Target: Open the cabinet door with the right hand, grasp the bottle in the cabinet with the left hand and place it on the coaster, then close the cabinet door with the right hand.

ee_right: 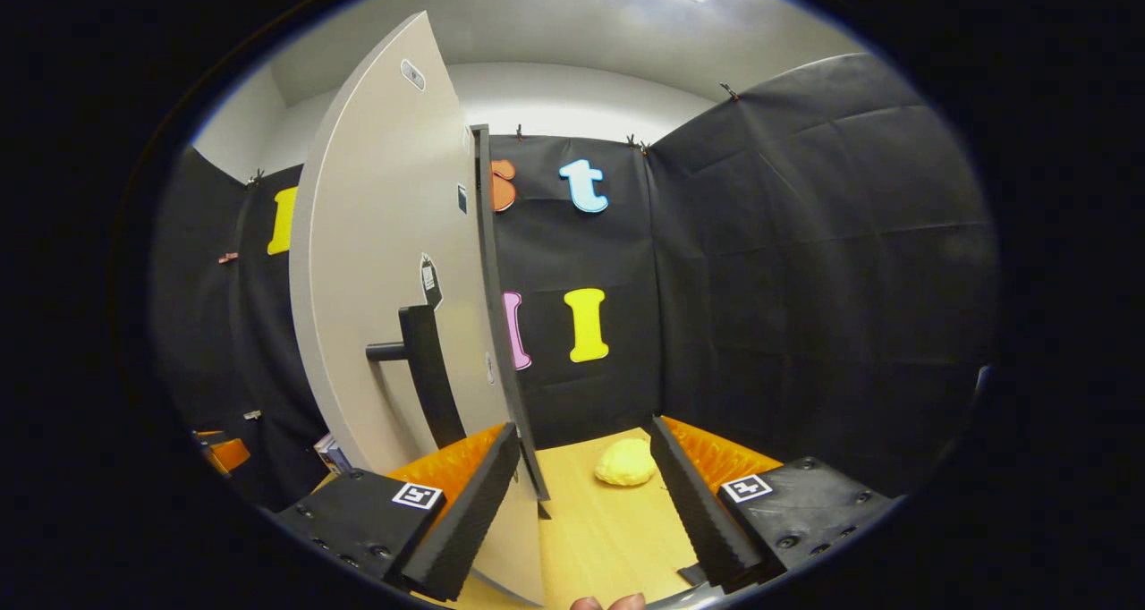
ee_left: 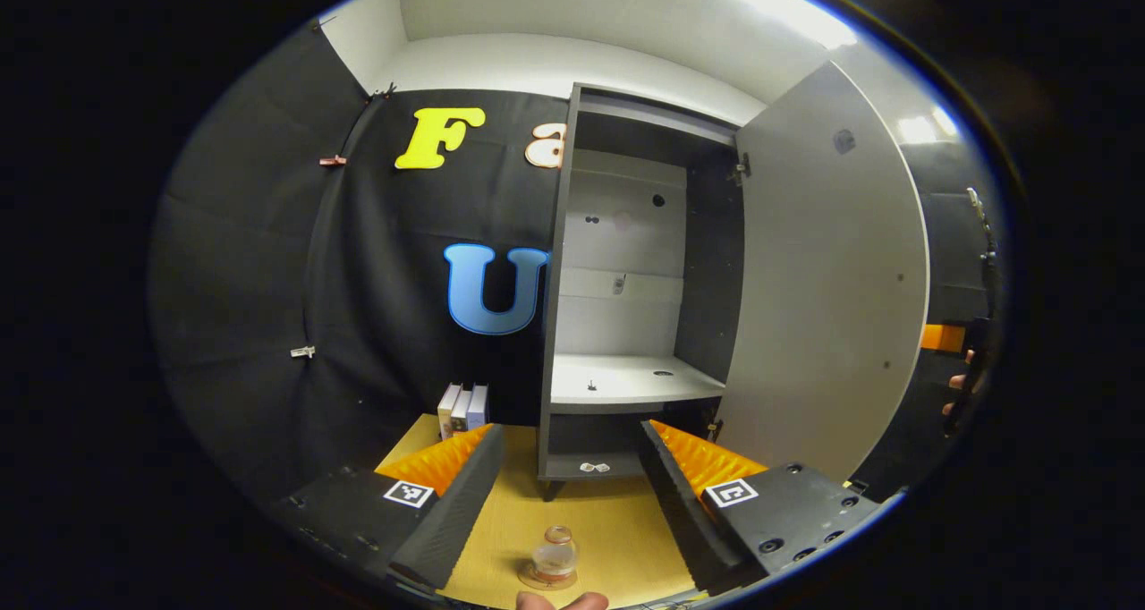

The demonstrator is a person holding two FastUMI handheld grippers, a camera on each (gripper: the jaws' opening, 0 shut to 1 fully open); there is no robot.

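I am holding my right claw released beside the grey cabinet door; swinging it carelessly is perhaps risking the small clear glass bottle standing near my released left claw.

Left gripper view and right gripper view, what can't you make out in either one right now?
- Coaster, left gripper view: mostly covered by the bottle standing on it.
- Small item on the cabinet's bottom shelf, left gripper view: too small to identify.
- Cabinet interior, right gripper view: screened by the open door.
- Yellow lump on the table, right gripper view: too blurred to identify.
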